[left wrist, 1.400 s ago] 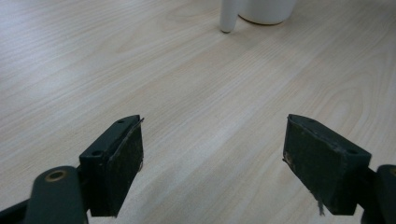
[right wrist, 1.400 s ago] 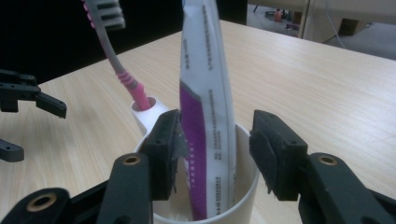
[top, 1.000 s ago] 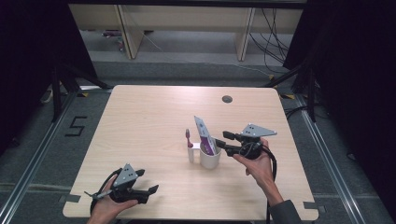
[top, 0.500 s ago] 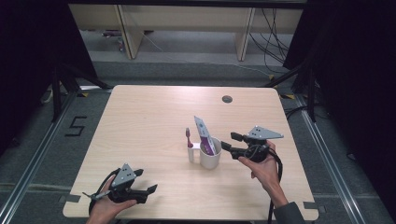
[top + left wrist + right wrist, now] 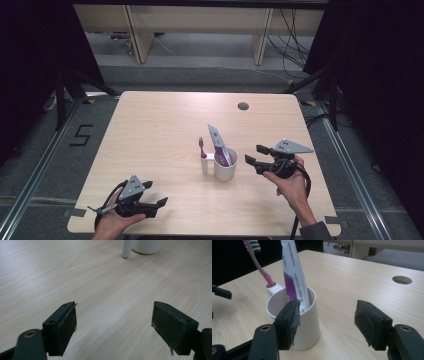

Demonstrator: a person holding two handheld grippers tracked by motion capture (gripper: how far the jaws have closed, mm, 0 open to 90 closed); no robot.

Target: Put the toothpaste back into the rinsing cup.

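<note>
The white cup (image 5: 226, 169) stands near the middle of the table (image 5: 160, 125), holding a toothpaste tube (image 5: 219, 144). The right gripper (image 5: 256, 156) sits just beside it, jaws just opened wide, holding nothing. The left gripper (image 5: 159, 204) waits wide open at the near left corner.

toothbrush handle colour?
Pink; the toothbrush stands in the white cup's side holder, clearest in the right gripper view.

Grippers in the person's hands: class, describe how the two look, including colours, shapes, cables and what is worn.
Both the left gripper and right gripper are black, each topped by a grey three-cornered plate. Each has two blocky black jaws with flat dark pads and brass-coloured pivot rings. A black cable trails from each. A dark grey sleeve covers the right forearm.
</note>
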